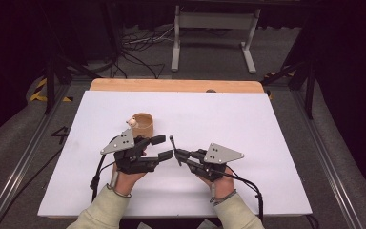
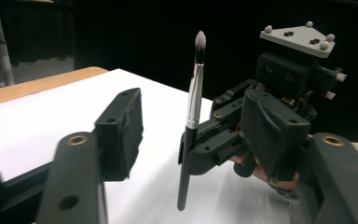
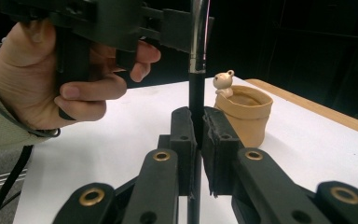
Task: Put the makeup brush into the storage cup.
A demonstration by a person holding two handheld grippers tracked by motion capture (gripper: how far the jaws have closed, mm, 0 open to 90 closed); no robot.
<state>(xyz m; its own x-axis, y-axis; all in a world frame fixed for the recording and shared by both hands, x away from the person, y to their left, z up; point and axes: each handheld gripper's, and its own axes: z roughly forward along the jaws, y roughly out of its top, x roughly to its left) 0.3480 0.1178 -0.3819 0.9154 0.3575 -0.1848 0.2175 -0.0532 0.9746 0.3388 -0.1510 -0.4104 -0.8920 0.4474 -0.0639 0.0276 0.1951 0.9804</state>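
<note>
Right hand-held gripper (image 1: pixel 180 153) pinches a brush (image 2: pixel 190 122) by its black handle, upright, bristles up, above the white desk (image 1: pixel 248 129). Left hand-held gripper (image 1: pixel 161 147) jaws spread, empty, just beside the brush. Tan cup (image 1: pixel 142 124) with bear figure sits behind the left hand-held gripper.

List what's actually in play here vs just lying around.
In play:
- right claw, shut on the brush
- left claw, open
- tan cup with a bear figure on its rim

Lying around:
- metal stand behind the table
- floor cables
</note>
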